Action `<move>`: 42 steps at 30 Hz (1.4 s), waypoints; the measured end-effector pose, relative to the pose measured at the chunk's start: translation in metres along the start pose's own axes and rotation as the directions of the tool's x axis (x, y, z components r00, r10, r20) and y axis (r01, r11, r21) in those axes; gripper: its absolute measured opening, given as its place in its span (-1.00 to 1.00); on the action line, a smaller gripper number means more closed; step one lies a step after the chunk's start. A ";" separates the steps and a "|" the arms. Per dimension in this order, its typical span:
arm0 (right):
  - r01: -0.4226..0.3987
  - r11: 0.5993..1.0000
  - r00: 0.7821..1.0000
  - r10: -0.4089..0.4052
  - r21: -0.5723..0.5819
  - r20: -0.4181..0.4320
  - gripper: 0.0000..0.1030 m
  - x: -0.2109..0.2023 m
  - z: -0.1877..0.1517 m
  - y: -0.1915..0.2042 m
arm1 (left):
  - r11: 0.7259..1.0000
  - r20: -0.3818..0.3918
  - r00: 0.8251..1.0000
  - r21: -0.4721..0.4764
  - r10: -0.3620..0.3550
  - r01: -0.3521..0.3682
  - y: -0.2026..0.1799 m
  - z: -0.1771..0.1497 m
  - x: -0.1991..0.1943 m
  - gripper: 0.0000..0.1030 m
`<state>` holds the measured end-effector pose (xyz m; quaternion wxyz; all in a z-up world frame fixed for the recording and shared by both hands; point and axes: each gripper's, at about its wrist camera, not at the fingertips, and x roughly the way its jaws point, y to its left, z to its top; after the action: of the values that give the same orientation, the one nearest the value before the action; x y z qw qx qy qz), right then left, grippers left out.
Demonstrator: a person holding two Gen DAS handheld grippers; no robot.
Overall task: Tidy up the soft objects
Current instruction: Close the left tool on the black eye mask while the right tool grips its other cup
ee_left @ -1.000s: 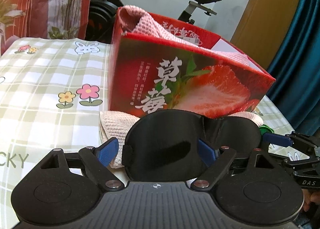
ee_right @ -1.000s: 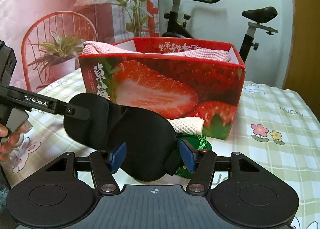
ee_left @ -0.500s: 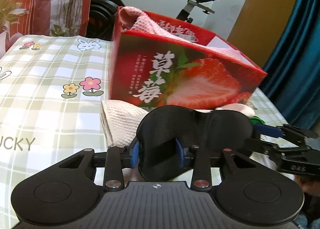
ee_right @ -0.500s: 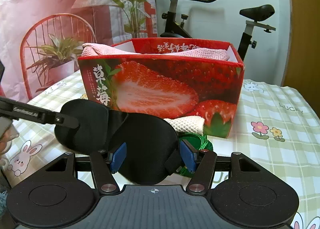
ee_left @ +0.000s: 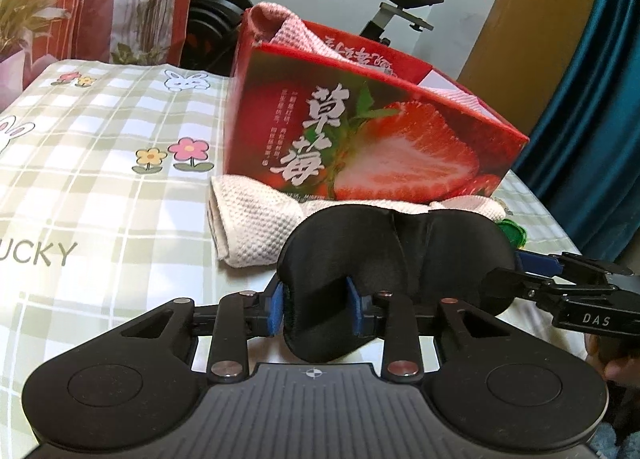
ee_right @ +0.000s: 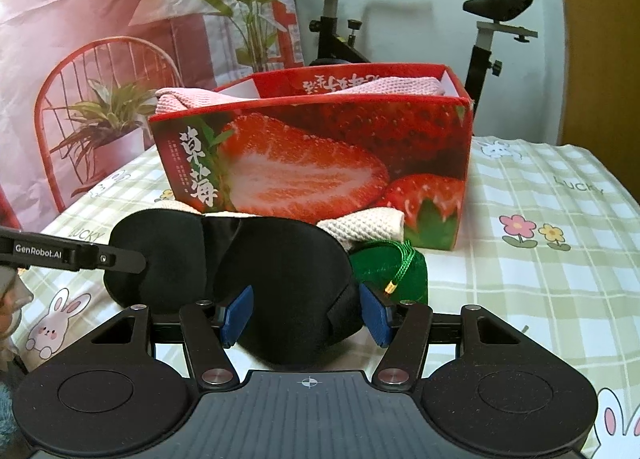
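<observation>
Closest to me, the left gripper (ee_left: 316, 305) has just been closing, and its blue pads (ee_left: 276, 309) now pinch one end of a black sleep mask (ee_left: 394, 255), squeezing the padded cloth into a fold between them. The right gripper (ee_right: 306, 313) grips the other end, its blue pads (ee_right: 236, 313) pressed against the mask's sides at a wider setting. The mask hangs between the two tools just above the checked tablecloth (ee_left: 100, 187); its underside and strap are mostly hidden. Seen from the left, the right tool's arm reads "DAS"; seen from the right, the left tool's arm reads "GenRobot.AI". A bit of a hand (ee_left: 616, 363) shows at the frame edge, cut off.

Just behind the mask lies a folded cream waffle cloth (ee_left: 256, 227), partly covered by it, and beside that a green drawstring pouch (ee_right: 390, 269) with a cord, half hidden. The tablecloth carries "LUCKY", clipped to "UCKY" at the left view's edge, with bunnies and flowers.

Further back stands a red strawberry box (ee_right: 320, 175) with large white Chinese characters; the small print is unreadable. A pink towel (ee_right: 188, 99) lies inside, draped over the rim. An exercise bike (ee_right: 492, 23) stands behind.
</observation>
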<state>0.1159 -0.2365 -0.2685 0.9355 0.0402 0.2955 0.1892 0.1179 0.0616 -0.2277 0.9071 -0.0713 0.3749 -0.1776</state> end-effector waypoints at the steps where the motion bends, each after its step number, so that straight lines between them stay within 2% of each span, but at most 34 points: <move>1: 0.000 1.000 1.000 0.000 0.000 -0.002 0.08 0.001 0.000 0.000 | 1.000 -0.005 1.000 -0.002 0.001 -0.001 0.001 -0.001 0.001 -0.35; 15: 0.009 1.000 1.000 -0.009 0.004 -0.005 0.08 0.004 -0.003 -0.001 | 0.999 -0.026 1.000 -0.034 0.006 -0.006 0.009 -0.007 0.009 -0.34; 42: 0.033 0.997 0.998 -0.029 0.071 -0.050 0.08 0.012 -0.007 -0.014 | 1.000 -0.015 1.000 -0.011 0.013 -0.013 0.006 -0.009 0.012 -0.33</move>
<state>0.1257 -0.2453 -0.2838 0.9287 0.0647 0.3257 0.1648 0.1206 0.0628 -0.2435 0.9049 -0.0727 0.3832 -0.1702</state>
